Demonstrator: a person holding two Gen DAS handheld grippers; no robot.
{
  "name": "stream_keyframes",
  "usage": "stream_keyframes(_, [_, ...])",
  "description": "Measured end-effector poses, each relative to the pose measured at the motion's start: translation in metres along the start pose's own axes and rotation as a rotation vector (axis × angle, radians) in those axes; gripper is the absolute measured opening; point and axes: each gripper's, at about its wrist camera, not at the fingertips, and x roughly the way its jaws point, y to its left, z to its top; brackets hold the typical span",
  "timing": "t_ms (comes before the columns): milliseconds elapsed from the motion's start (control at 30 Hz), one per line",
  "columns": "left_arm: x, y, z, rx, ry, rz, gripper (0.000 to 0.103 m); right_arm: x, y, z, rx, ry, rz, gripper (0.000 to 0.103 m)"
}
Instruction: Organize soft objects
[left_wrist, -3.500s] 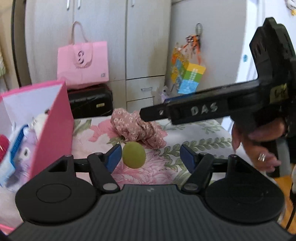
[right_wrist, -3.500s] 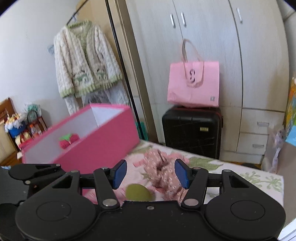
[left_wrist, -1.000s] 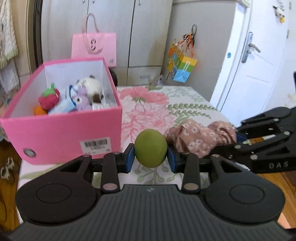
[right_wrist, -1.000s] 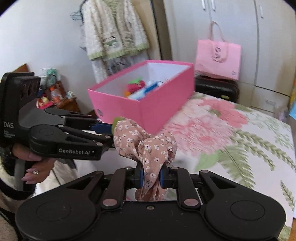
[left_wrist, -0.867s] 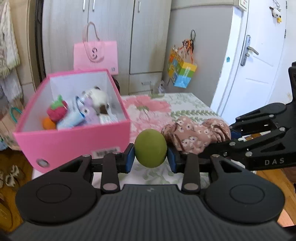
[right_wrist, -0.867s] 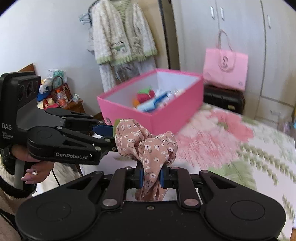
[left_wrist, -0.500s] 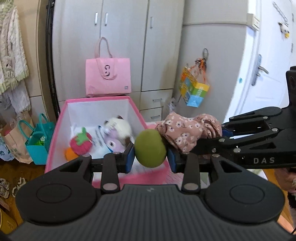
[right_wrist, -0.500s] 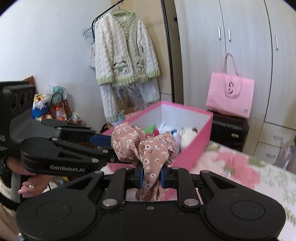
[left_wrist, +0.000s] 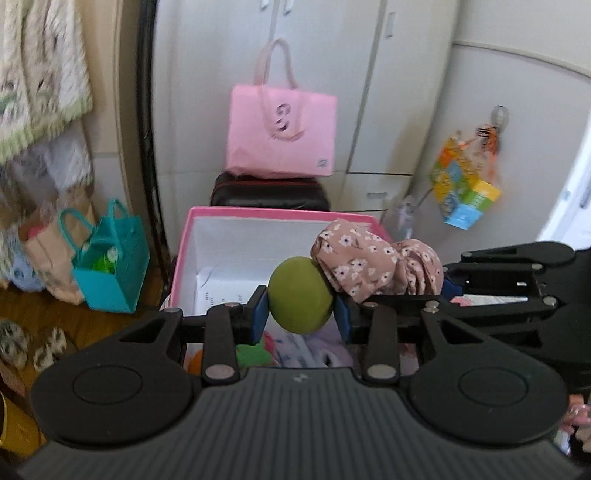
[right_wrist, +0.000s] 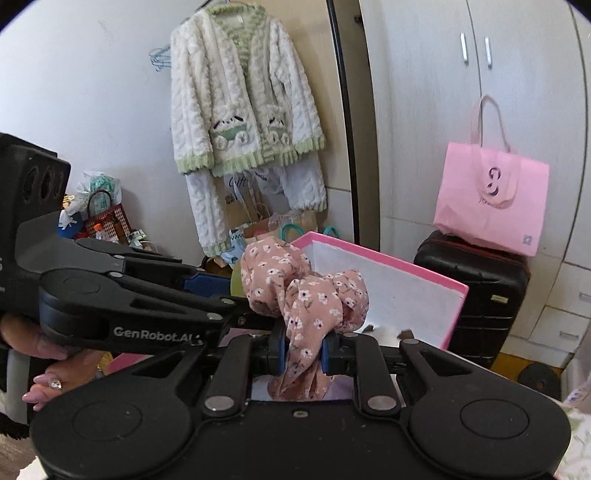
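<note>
My left gripper (left_wrist: 300, 314) is shut on a green ball (left_wrist: 300, 295) and hangs over the open pink box (left_wrist: 258, 213). Soft toys (left_wrist: 255, 355) lie in the box below, mostly hidden by the gripper. My right gripper (right_wrist: 303, 350) is shut on a pink floral cloth (right_wrist: 306, 295), also above the pink box (right_wrist: 388, 266). In the left wrist view the floral cloth (left_wrist: 369, 258) touches the ball's right side, with the right gripper's arms behind it. The left gripper's body (right_wrist: 122, 306) crosses the right wrist view, held by a hand (right_wrist: 44, 384).
A pink tote bag (left_wrist: 280, 133) rests on a black suitcase (left_wrist: 269, 194) against white wardrobes behind the box. A teal bag (left_wrist: 110, 273) and paper bags stand on the wooden floor at left. A knitted cardigan (right_wrist: 243, 99) hangs on the wall. A colourful bag (left_wrist: 465, 192) hangs at right.
Both grippers have swung from beside the box to directly above it, carrying the ball and the cloth. The box's inside now sits under the fingers. Neither grip has changed.
</note>
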Motion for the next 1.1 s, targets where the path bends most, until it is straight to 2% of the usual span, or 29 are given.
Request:
stream_keyframes(133, [0.032, 0.014, 0.006, -0.034, 0.063, 0.059, 0.037, 0.035, -0.016, 0.009, -0.006, 0.038, 0.013, 0.022])
stream_keyframes(200, [0.04, 0.014, 0.006, -0.032, 0.065, 0.122, 0.039, 0.047, -0.019, 0.009, -0.026, 0.038, -0.003, 0.026])
stream_keyframes(267, [0.04, 0.012, 0.006, -0.003, 0.055, 0.166, 0.041, 0.055, -0.023, 0.009, -0.042, 0.046, -0.009, 0.034])
stream_keyframes(367, [0.035, 0.02, 0.006, -0.052, 0.072, 0.152, 0.058, 0.054, -0.031, 0.007, -0.014, 0.021, -0.025, 0.052])
stream_keyframes(400, [0.032, 0.022, 0.006, -0.074, 0.074, 0.143, 0.058, 0.05, -0.034, 0.006, 0.002, 0.005, -0.025, 0.059])
stream_keyframes(467, [0.019, 0.022, 0.004, -0.09, 0.056, 0.123, 0.058, 0.039, -0.038, 0.003, 0.026, -0.014, -0.019, 0.059])
stream_keyframes(667, [-0.02, 0.003, -0.006, -0.018, 0.002, 0.091, 0.06, -0.007, -0.025, -0.01, 0.019, -0.058, -0.021, 0.059])
stream_keyframes(933, [-0.07, -0.034, -0.035, 0.055, -0.045, 0.069, 0.063, -0.067, 0.002, -0.034, 0.015, -0.08, -0.103, 0.059])
stream_keyframes(1100, [-0.097, -0.053, -0.05, 0.081, -0.071, 0.042, 0.068, -0.102, 0.019, -0.045, 0.003, -0.109, -0.122, 0.061])
